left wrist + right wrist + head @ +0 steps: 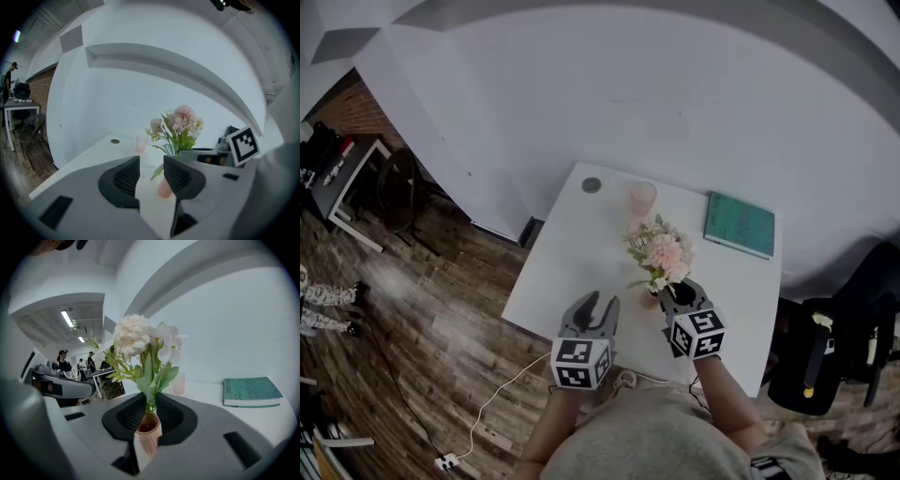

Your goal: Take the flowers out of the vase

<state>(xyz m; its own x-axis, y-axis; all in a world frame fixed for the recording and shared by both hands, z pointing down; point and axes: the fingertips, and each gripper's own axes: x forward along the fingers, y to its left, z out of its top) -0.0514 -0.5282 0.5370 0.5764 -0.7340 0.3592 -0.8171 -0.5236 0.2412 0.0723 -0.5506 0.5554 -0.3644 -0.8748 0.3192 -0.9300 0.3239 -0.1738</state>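
Where the flowers are: the flowers (pixel 662 251) stand upright in a small pink vase (pixel 649 298) on the white table (pixel 572 262), towards its near edge.
Right gripper: the right gripper (pixel 678 296) has its jaws closed round the vase body. The rim shows between the pads and the stems rise straight up from it.
Left gripper: the left gripper (pixel 600 304) hangs just left of the vase, jaws moderately apart with nothing between them.
Key relation: from the left jaws the stems lie ahead and to the right, above the vase rim. The stem axis is vertical.
Judgement: the right gripper pins the vase, so the left is the free one. It probably needs to swing right, close across the stems, then lift straight up.
Risk: a slanted pull could tip the vase.
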